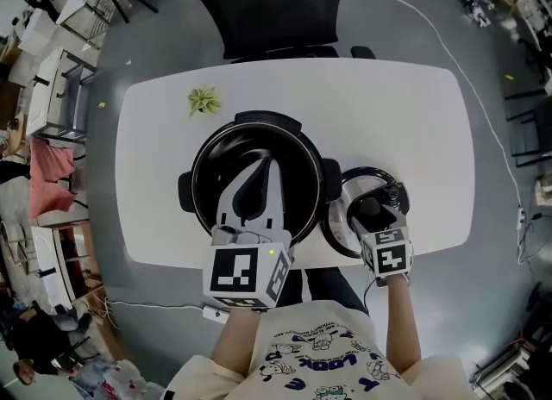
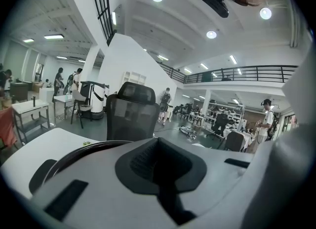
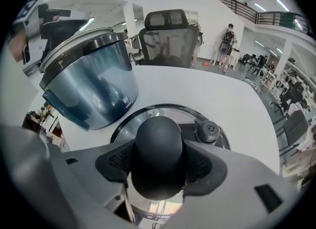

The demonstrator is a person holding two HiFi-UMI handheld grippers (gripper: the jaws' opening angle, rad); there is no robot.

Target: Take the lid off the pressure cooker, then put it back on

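The black pressure cooker [image 1: 259,122] stands open in the middle of the white table [image 1: 414,131]; in the right gripper view its blue-grey body [image 3: 89,80] is at the left. Its steel lid [image 1: 343,209] lies flat on the table just right of the pot. My right gripper [image 1: 373,210] points down over the lid, and the black knob [image 3: 159,149] fills the space between its jaws, with both pads against the knob's sides. A small valve [image 3: 207,131] sits beside the knob. My left gripper [image 1: 261,164] hovers over the open pot, shut and empty; the pot's rim [image 2: 74,155] shows below it.
A small green sprig [image 1: 203,101] lies on the table behind the cooker at the left. A black office chair [image 1: 276,10] stands at the table's far side. A white cable [image 1: 431,28] runs over the floor at the right. The lid lies close to the table's near edge.
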